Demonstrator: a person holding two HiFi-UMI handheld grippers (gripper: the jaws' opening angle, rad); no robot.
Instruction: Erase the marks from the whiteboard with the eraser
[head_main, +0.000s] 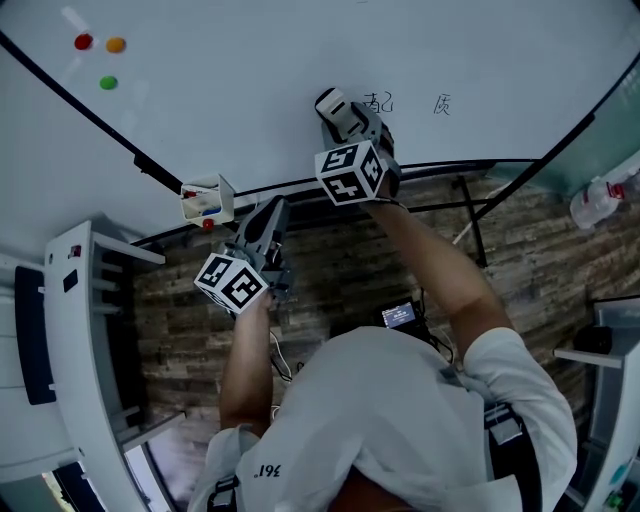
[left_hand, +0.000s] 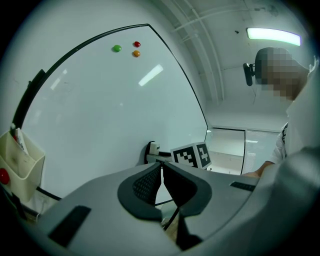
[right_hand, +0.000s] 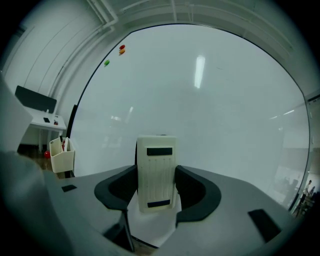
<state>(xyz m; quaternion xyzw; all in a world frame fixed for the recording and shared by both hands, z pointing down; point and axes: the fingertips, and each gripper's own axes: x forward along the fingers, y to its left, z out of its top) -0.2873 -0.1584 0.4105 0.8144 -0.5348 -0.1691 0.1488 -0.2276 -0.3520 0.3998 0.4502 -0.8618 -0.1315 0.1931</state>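
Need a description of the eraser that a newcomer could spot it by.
On the whiteboard, look near its lower edge, just left of the written marks. The eraser is the cream block with two dark bars, clamped in the right gripper. Unlike the cream holder further left, it's a closed slab, not an open box.

Whiteboard marks (head_main: 443, 104) (beside the eraser (head_main: 333, 104)) are too small to read
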